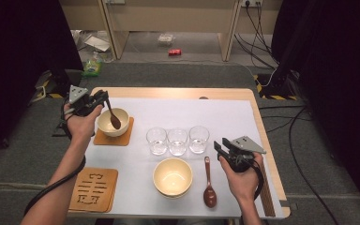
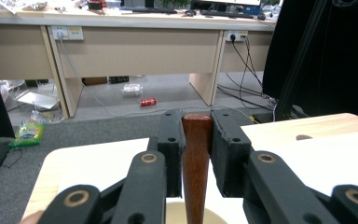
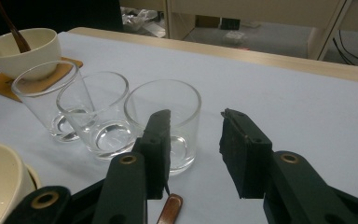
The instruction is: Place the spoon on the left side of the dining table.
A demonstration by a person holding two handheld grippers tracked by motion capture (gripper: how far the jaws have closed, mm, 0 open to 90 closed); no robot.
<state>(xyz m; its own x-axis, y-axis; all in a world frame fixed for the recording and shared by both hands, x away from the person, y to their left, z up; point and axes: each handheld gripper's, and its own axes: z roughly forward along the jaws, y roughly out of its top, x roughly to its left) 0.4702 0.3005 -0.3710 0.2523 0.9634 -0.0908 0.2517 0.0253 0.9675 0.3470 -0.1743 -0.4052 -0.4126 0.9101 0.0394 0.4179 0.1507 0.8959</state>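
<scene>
Your left gripper (image 1: 101,99) has its jaws clamped on the handle of a brown wooden spoon (image 1: 112,115) — in the left gripper view the handle (image 2: 196,163) stands upright between the two black pads, pressed on both sides. The spoon's head rests inside the cream bowl (image 1: 113,123) at the far left of the surface, and that bowl sits on a brown wooden coaster (image 1: 122,138).

Your right gripper (image 1: 219,147) hovers at the right side of the surface with its jaws apart and nothing between them — in the right gripper view they frame the nearest of three clear glasses (image 3: 163,123). The glasses stand in a row, touching or nearly so, in the middle of the white sheet (image 1: 168,112).

A second wooden spoon (image 1: 209,185) lies flat just left of your right hand, beside a second cream bowl (image 1: 172,177) near the front edge. A cut-out wooden coaster (image 1: 93,189) lies bare at the front left corner.
</scene>
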